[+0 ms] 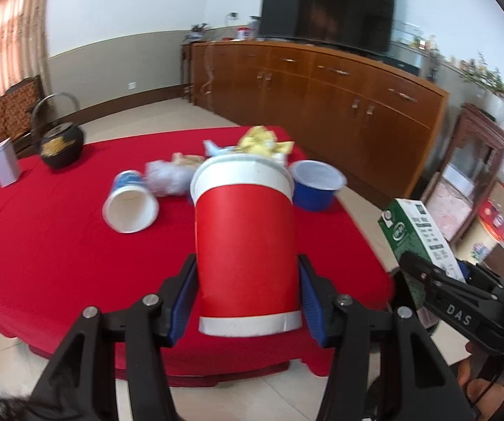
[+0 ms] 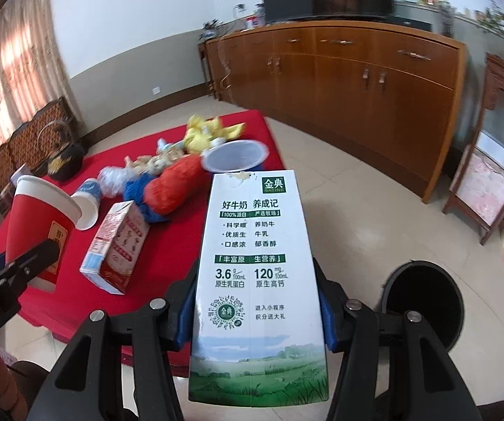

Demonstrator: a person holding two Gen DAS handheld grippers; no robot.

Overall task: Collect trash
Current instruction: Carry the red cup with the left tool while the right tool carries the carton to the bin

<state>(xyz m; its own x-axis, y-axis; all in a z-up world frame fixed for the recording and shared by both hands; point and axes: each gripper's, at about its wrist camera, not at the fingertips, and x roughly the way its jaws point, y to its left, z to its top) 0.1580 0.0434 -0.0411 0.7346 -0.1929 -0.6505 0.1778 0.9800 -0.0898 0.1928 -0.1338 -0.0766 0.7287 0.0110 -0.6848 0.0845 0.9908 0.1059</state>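
My left gripper (image 1: 246,294) is shut on a red paper cup (image 1: 245,245), held upright above the front of the red table (image 1: 41,263); the cup also shows in the right wrist view (image 2: 41,224). My right gripper (image 2: 255,301) is shut on a green and white milk carton (image 2: 255,280), held off the table's right edge; the carton also shows in the left wrist view (image 1: 417,242). On the table lie a tipped white cup (image 1: 131,203), a blue bowl (image 1: 317,184), a red milk carton (image 2: 115,245), a red and blue wrapper (image 2: 167,193) and crumpled yellow wrappers (image 2: 210,133).
A black trash bin (image 2: 424,308) stands on the tiled floor to the right of the table. A dark teapot (image 1: 60,144) and a white box (image 1: 4,163) sit at the table's far left. A long wooden sideboard (image 1: 322,84) with a TV lines the back wall.
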